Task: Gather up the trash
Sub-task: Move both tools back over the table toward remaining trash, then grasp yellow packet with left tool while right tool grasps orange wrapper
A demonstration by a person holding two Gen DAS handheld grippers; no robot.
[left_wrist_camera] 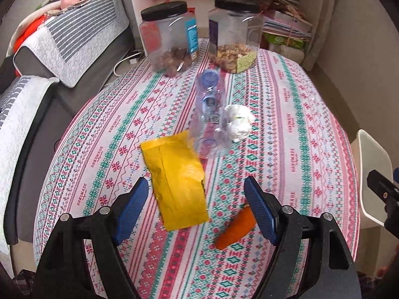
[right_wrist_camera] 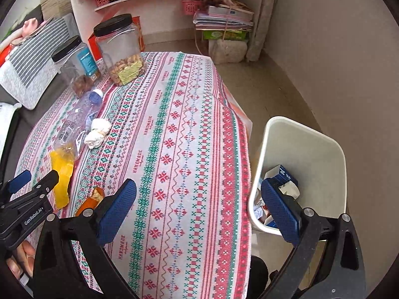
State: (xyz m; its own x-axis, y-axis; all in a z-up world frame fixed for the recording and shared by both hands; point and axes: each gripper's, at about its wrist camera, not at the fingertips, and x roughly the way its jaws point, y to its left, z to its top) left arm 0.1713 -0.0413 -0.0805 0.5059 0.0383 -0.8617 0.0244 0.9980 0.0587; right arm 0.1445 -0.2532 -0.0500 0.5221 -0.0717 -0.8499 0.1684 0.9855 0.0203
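A yellow wrapper [left_wrist_camera: 175, 182] lies on the patterned tablecloth [left_wrist_camera: 286, 137], between the tips of my open left gripper [left_wrist_camera: 197, 191], which hovers above it. An orange wrapper [left_wrist_camera: 237, 229] lies by the right finger. A crushed clear bottle [left_wrist_camera: 209, 114] and a crumpled white tissue [left_wrist_camera: 238, 119] lie farther off. My right gripper [right_wrist_camera: 199, 194] is open and empty over the table's right edge. A white bin [right_wrist_camera: 304, 149] holding a blue carton and papers stands on the floor beside the table. The yellow wrapper [right_wrist_camera: 62, 174], bottle [right_wrist_camera: 79, 119] and tissue [right_wrist_camera: 98, 133] show in the right wrist view.
Two clear jars with black lids [left_wrist_camera: 167, 37] [left_wrist_camera: 234, 32] hold nuts at the table's far edge. A sofa with striped covers [left_wrist_camera: 57, 44] is on the left. Shelves with toys and stacked papers [right_wrist_camera: 224, 17] stand behind.
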